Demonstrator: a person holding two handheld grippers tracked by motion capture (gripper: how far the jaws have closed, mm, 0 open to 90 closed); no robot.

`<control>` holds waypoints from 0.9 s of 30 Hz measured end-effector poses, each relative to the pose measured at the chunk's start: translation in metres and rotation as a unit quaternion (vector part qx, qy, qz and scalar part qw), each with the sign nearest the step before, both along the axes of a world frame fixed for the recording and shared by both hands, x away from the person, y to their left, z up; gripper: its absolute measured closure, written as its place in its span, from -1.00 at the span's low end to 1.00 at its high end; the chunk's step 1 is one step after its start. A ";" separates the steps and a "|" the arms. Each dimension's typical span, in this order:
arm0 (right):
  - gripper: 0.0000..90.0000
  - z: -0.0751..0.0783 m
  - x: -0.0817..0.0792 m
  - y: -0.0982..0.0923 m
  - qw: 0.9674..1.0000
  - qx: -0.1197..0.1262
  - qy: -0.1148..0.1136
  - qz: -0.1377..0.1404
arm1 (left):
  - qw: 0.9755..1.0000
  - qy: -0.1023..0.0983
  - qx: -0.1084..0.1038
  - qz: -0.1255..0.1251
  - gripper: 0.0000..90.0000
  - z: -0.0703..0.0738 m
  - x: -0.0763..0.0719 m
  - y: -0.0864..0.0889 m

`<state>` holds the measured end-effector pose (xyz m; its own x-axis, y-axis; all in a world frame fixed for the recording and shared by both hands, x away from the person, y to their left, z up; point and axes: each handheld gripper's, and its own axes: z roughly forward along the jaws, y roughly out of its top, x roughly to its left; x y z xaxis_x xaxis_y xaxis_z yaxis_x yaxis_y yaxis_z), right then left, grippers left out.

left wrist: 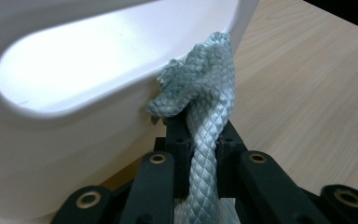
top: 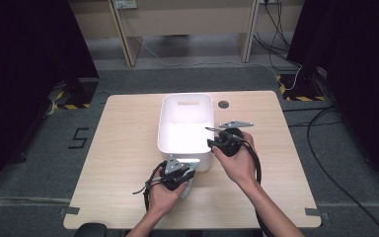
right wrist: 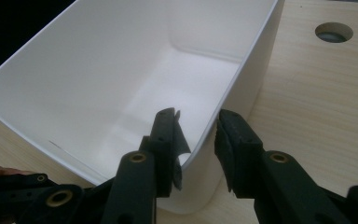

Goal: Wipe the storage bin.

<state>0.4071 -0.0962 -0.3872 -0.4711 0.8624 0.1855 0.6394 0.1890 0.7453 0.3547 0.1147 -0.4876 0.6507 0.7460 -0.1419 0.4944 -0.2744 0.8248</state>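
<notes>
A white plastic bin (top: 185,97) stands in the middle of the wooden table (top: 123,148). My left gripper (top: 191,167) is at the bin's near right corner, shut on a pale grey-green braided rope (left wrist: 206,88). The rope's bunched end rests against the bin's outer wall (left wrist: 65,140), and a length hangs below the hand (top: 190,183). My right gripper (top: 210,136) is at the bin's right wall. In the right gripper view it (right wrist: 196,125) stands open astride the rim (right wrist: 242,65), one jaw inside the bin, one outside. The bin looks empty inside.
A round cable hole (top: 223,104) sits in the table just behind and right of the bin, also in the right gripper view (right wrist: 334,31). Cables trail from both grippers toward the table's near edge. Dark curtains and floor cables surround the table.
</notes>
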 end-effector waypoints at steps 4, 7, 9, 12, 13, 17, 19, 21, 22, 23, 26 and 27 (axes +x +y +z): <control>0.52 0.000 0.000 0.000 1.000 0.000 0.000 0.000 | 1.000 -0.003 -0.001 0.000 0.77 0.002 0.000 0.000; 0.52 0.000 0.000 0.000 1.000 0.000 0.000 0.000 | 1.000 -0.006 -0.004 -0.001 0.77 0.005 -0.001 -0.001; 0.52 0.000 0.000 0.000 1.000 0.000 0.000 0.000 | 1.000 -0.008 -0.006 -0.001 0.77 0.008 -0.002 -0.001; 0.52 0.000 0.000 0.000 1.000 0.000 0.000 0.000 | 1.000 -0.010 -0.011 -0.002 0.77 0.011 -0.002 -0.001; 0.52 0.000 0.000 0.000 1.000 0.001 0.000 0.000 | 1.000 -0.010 -0.011 -0.002 0.77 0.013 -0.003 -0.001; 0.52 0.000 0.000 0.000 1.000 0.000 0.000 0.000 | 1.000 -0.015 -0.019 -0.002 0.77 0.020 -0.004 -0.001; 0.52 0.000 0.000 0.000 1.000 0.000 0.000 0.000 | 1.000 -0.020 -0.023 -0.002 0.77 0.024 -0.005 -0.001; 0.52 0.000 0.000 0.000 1.000 0.001 0.000 0.001 | 1.000 -0.022 -0.022 -0.003 0.77 0.027 -0.006 -0.001; 0.51 0.000 0.000 0.000 1.000 0.000 -0.001 0.003 | 1.000 -0.022 -0.020 -0.004 0.77 0.028 -0.007 -0.001; 0.51 0.000 0.000 0.001 1.000 0.000 -0.001 0.003 | 1.000 -0.023 -0.020 -0.004 0.77 0.029 -0.007 -0.002; 0.51 0.000 0.000 0.001 1.000 0.001 0.000 0.004 | 1.000 -0.020 -0.021 -0.001 0.77 0.030 -0.009 -0.002; 0.51 0.000 0.000 0.001 1.000 0.001 0.000 0.004 | 1.000 -0.020 -0.021 -0.001 0.77 0.030 -0.009 -0.002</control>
<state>0.4070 -0.0951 -0.3874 -0.4777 0.8584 0.1871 0.6377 0.1923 0.7459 0.3461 0.1132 -0.4579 0.6573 0.7392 -0.1470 0.4610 -0.2400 0.8543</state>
